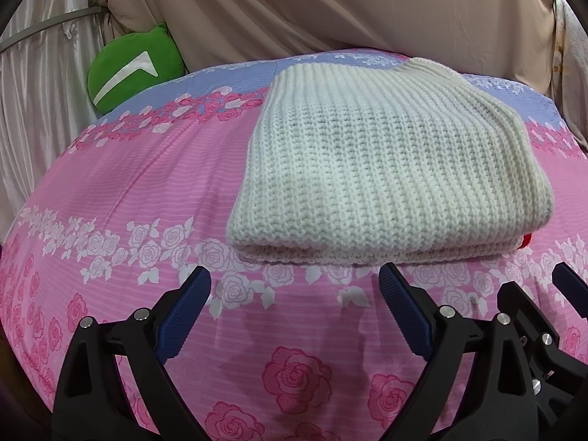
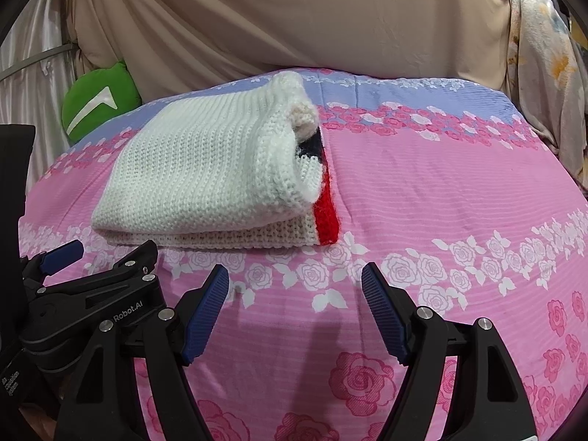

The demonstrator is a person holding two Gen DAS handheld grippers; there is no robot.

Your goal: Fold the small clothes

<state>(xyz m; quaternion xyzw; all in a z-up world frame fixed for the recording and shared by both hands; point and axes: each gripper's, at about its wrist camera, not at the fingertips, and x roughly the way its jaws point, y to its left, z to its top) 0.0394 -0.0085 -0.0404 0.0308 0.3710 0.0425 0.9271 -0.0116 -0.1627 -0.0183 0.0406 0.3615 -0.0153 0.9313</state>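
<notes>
Left gripper (image 1: 294,290): jaws spread wide, nothing between the blue pads (image 1: 187,312), poised just short of the near edge of the white knit sweater (image 1: 382,169). Right gripper (image 2: 296,294): likewise spread and empty, aimed at bare sheet beside the garment's right end; its neighbour visible at lower left of the right wrist view. White knit sweater: folded into a compact multi-layer rectangle, lying flat toward the far middle of the pink rose-print bedsheet (image 2: 459,191), untouched by either tool. Right end slightly loose, top layer curling up, red and dark trim (image 2: 325,217) showing at the open edge. Fold judged essentially complete; possibly a tidying press on the curled end left. Green cushion (image 1: 128,70) and beige drape (image 1: 367,7) behind.
</notes>
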